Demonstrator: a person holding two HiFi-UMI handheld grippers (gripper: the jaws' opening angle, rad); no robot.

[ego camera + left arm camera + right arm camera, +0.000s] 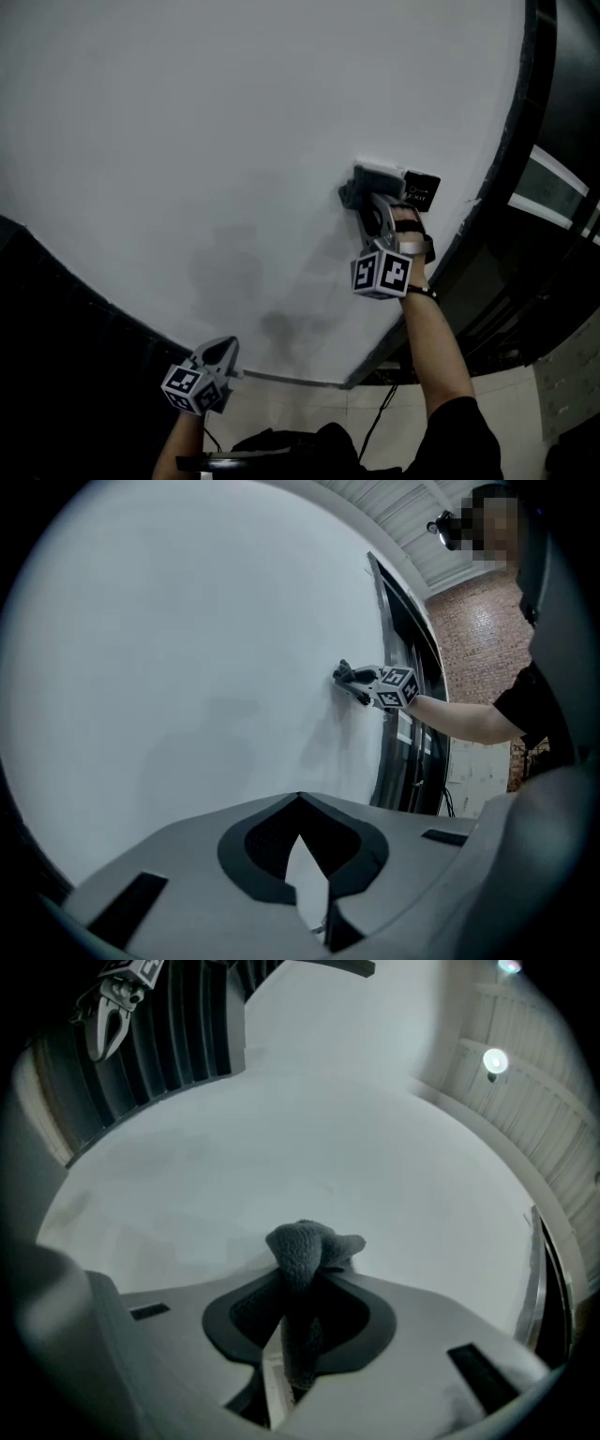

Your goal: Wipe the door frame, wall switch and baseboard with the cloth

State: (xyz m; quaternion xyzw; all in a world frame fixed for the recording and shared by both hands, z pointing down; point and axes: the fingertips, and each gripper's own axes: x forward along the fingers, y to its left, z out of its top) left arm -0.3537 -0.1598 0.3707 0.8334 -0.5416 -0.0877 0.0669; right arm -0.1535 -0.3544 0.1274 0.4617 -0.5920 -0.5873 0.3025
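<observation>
The cloth — grey, nubbly, bunched into a knob — is clamped between the jaws of the right gripper. It is held at the smooth white wall, right of centre in the head view, just beside the black wall switch. The dark door frame curves down the right edge. The left gripper, at lower left, has its jaws together on nothing. Only its view shows a brick wall at upper right — only the right gripper view shows a round ceiling lamp.
</observation>
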